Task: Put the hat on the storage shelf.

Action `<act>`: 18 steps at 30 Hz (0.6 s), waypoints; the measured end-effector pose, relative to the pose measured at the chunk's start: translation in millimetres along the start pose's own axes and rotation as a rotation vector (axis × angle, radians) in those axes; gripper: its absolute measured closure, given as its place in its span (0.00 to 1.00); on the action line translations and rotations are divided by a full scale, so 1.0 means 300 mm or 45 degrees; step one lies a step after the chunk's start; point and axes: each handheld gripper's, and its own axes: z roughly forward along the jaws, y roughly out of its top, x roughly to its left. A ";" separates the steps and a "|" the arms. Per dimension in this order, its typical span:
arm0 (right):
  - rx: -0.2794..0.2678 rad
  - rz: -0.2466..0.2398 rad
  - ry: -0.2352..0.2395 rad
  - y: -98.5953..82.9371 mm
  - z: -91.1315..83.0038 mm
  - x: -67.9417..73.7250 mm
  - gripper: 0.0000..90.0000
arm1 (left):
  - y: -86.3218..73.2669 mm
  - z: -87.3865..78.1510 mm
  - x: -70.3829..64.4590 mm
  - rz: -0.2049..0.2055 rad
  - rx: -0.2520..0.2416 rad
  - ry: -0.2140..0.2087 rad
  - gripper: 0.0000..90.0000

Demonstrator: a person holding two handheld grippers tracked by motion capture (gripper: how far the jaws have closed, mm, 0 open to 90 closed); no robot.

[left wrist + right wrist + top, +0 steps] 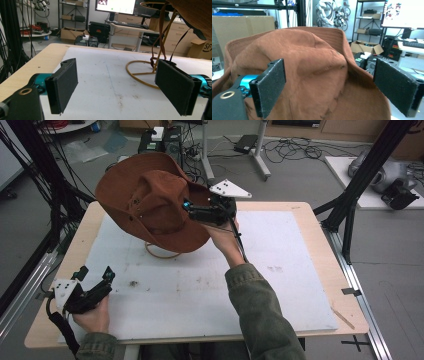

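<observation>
A brown suede cowboy hat point(150, 202) hangs tilted above the back left of the white mat point(280, 270). Its tan chin cord point(160, 252) drops to the mat in a loop point(140, 72). My right gripper point(187, 210) is at the hat's right side, open, with the crown point(312, 75) between the wide-apart jaws and touching neither pad. What bears the hat I cannot tell. My left gripper point(95, 272) rests low at the mat's front left corner, open and empty point(117, 85), facing the cord loop, with the hat's brim underside point(197, 15) high on its right.
The mat covers a wooden table point(305, 207). Black frame posts point(360, 180) rise at the right side, and cables hang along the left point(50, 185). Beyond the table stand a desk with a monitor point(115, 6), shelves and cardboard boxes.
</observation>
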 end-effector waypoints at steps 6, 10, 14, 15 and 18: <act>-0.002 0.011 -0.011 -0.029 -0.054 -0.024 0.12 | -0.001 0.002 -0.004 0.006 0.005 -0.004 0.21; 0.006 -0.024 -0.010 -0.050 -0.093 -0.032 0.12 | -0.003 0.002 -0.005 0.005 0.010 -0.005 0.21; 0.011 -0.033 -0.028 -0.070 -0.132 -0.043 0.12 | -0.003 0.000 -0.005 0.007 0.007 -0.004 0.21; 0.007 -0.035 -0.030 -0.078 -0.142 -0.047 0.12 | -0.003 0.000 -0.005 0.006 0.005 -0.005 0.21; 0.016 -0.026 -0.049 -0.102 -0.169 -0.061 0.12 | -0.003 0.001 -0.004 0.009 0.011 -0.004 0.21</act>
